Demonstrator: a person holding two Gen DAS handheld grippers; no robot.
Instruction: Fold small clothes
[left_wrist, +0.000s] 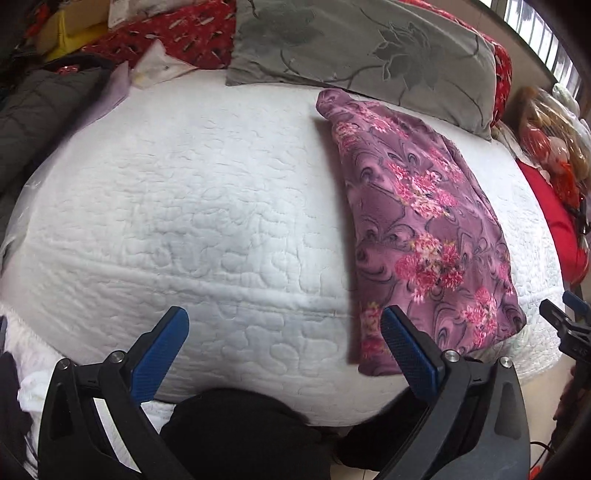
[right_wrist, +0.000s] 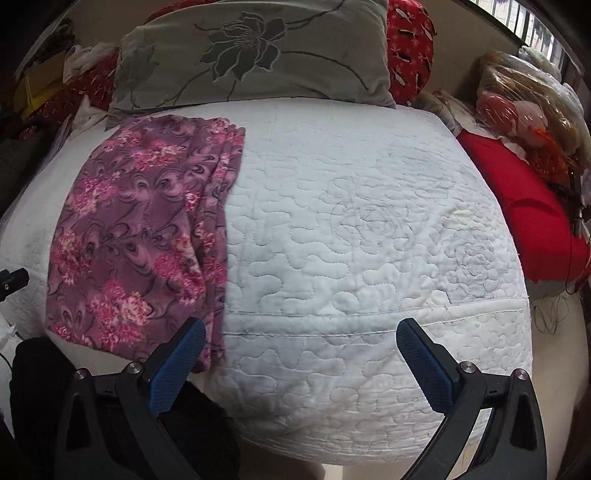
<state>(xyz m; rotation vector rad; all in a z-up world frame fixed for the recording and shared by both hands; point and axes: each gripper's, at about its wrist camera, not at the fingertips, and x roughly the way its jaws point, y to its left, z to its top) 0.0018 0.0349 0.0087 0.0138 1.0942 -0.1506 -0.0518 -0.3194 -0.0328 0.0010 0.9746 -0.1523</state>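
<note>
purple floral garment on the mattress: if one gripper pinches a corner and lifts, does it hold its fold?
Probably not. The purple floral garment looks like soft fleece in stacked layers along one edge, so the layers would likely droop apart. It probably drags rather than slides on the quilted mattress. Both the left gripper and right gripper are open.

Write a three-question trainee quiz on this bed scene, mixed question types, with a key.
1. True or false: the left gripper is shut on the garment.
2. Multiple choice: in the right wrist view, the garment lies
A. under the pillow
B. on the quilt, left of centre
C. hanging off the quilt's right side
3. Fill in: the grey pillow sits at the quilt's ____ edge.

Key:
1. False; its jaws stand open and hold nothing, as do those of the right gripper.
2. B
3. far
</note>
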